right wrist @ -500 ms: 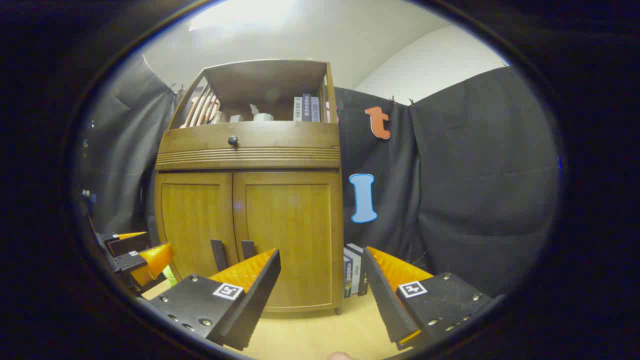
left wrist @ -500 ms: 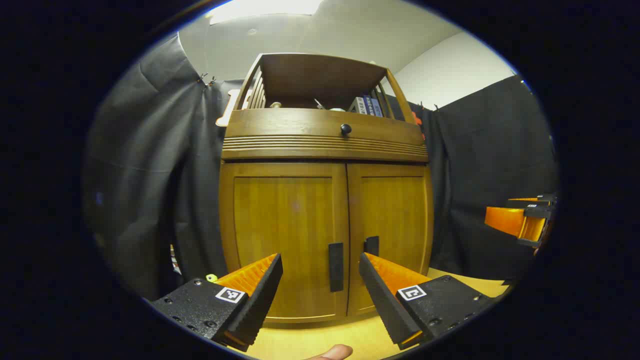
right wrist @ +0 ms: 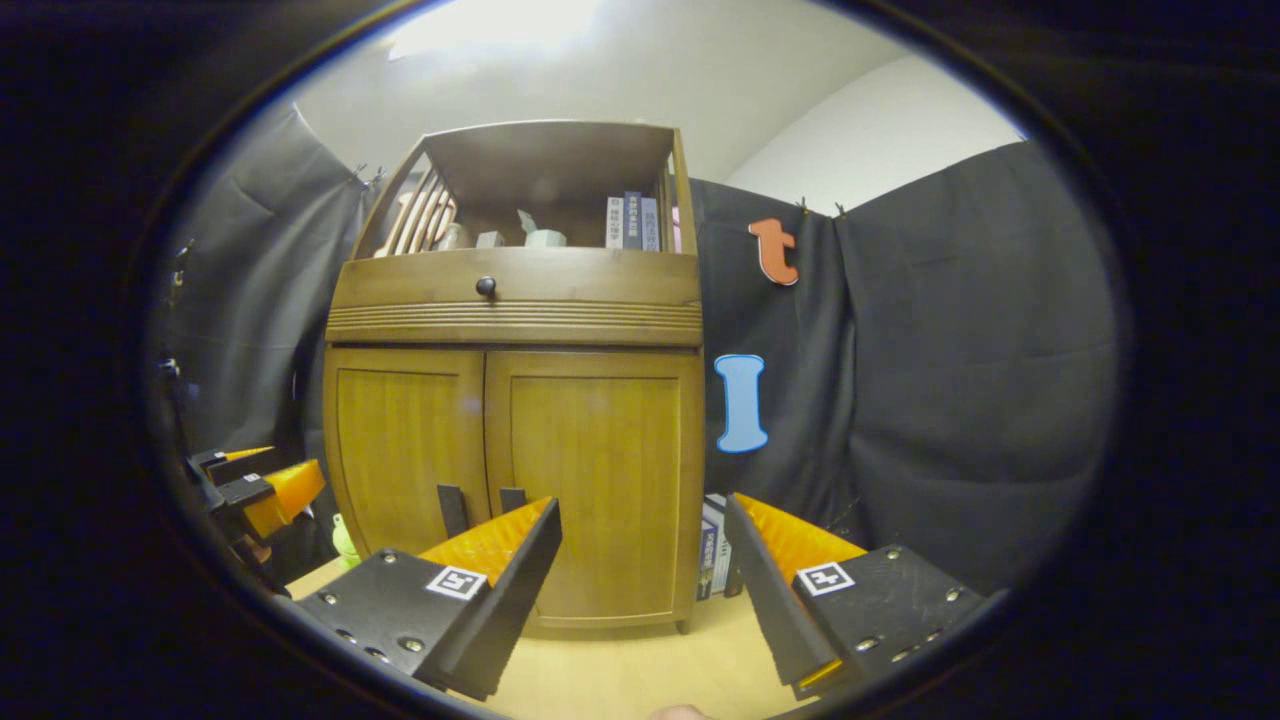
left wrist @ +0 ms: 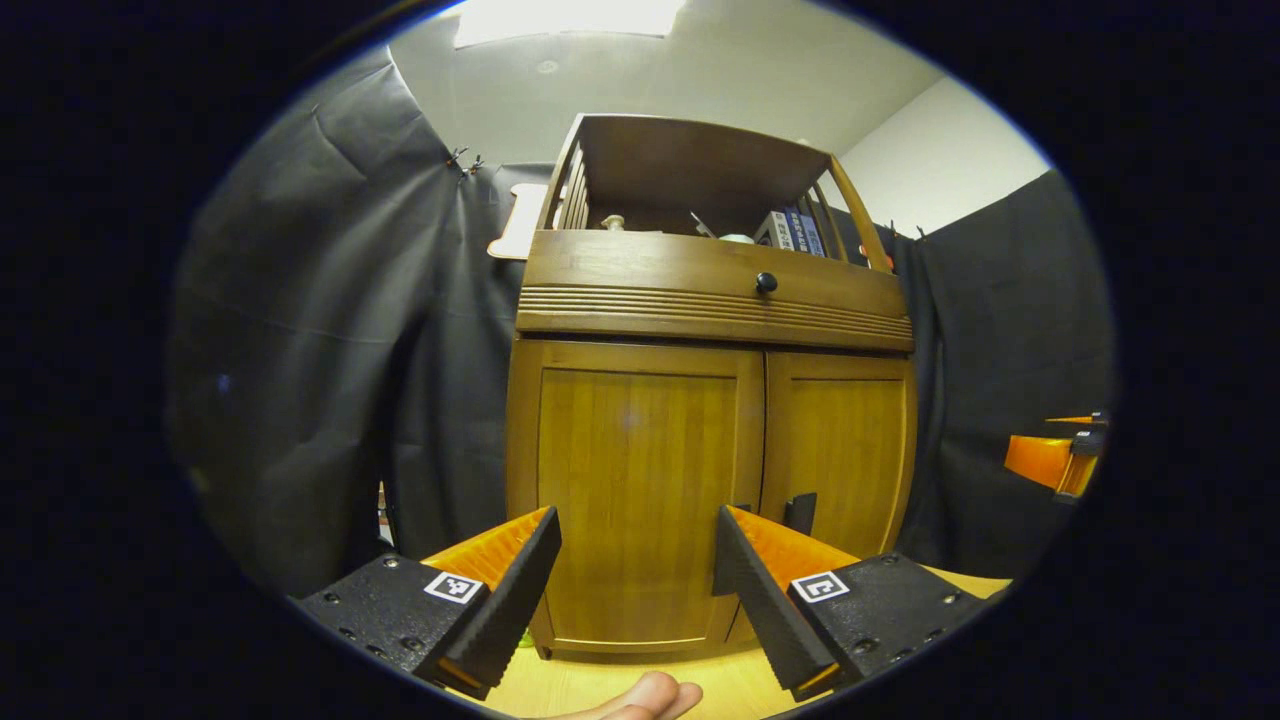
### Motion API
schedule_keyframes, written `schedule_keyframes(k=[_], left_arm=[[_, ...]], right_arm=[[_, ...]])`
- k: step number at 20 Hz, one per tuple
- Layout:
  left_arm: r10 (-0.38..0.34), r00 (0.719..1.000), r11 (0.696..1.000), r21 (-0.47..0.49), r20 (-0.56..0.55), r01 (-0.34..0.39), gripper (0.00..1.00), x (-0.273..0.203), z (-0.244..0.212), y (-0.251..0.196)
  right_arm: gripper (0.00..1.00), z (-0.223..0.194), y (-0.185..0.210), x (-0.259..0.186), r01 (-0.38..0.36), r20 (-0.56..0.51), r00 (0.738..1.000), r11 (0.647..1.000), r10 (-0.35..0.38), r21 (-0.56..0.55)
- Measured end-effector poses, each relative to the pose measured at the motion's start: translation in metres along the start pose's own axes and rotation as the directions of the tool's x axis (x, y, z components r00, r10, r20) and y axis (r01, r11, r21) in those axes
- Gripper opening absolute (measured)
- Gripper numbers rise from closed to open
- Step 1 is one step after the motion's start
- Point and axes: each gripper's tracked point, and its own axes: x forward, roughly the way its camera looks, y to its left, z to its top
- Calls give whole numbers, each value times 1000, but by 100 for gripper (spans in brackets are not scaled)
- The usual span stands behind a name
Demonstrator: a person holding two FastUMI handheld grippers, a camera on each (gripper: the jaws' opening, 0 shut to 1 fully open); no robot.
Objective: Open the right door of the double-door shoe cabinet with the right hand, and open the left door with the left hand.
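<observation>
The wooden shoe cabinet (left wrist: 700, 300) stands on the floor with both doors shut. In the left gripper view its left door (left wrist: 640, 480) lies straight beyond my open left gripper (left wrist: 635, 525), still apart from it. The right door (left wrist: 845, 450) shows its dark handle (left wrist: 800, 512); the left door's handle is mostly hidden behind a finger. In the right gripper view my right gripper (right wrist: 640, 515) is open and empty, short of the right door (right wrist: 590, 460). Two dark handles (right wrist: 452, 508) stand side by side at the doors' seam. The left gripper (right wrist: 255, 485) hangs at the far left.
Above the doors is a drawer with a round knob (right wrist: 486, 286), and an open shelf holds books (right wrist: 632, 222). More books (right wrist: 715, 545) lean beside the cabinet's right side. A small green thing (right wrist: 345, 540) lies left of it. Black cloth surrounds the cabinet; the floor (right wrist: 620, 670) is light wood.
In the left gripper view the cabinet has slid right, and the left door's handle is now behind a finger. The right gripper view has shifted slightly. Both doors stay shut.
</observation>
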Motion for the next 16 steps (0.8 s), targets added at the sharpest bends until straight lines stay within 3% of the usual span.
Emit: schedule_keyframes(k=[1,2,7,16], left_arm=[[-4,1000,1000,2,-6,4,92,0,-1,0],[-12,1000,1000,6,-10,12,96,-1,-2,-1],[-30,999,999,-22,-11,30,93,-3,1,0],[-64,997,996,-60,-32,62,92,-3,1,1]], right_arm=[[96,1,1,4,1,6,1000,1000,-1,0],[97,1,1,6,2,11,1000,1000,-2,-2],[96,5,4,23,-3,40,999,1000,2,25],[96,-46,55,98,-112,-68,991,994,112,-5]])
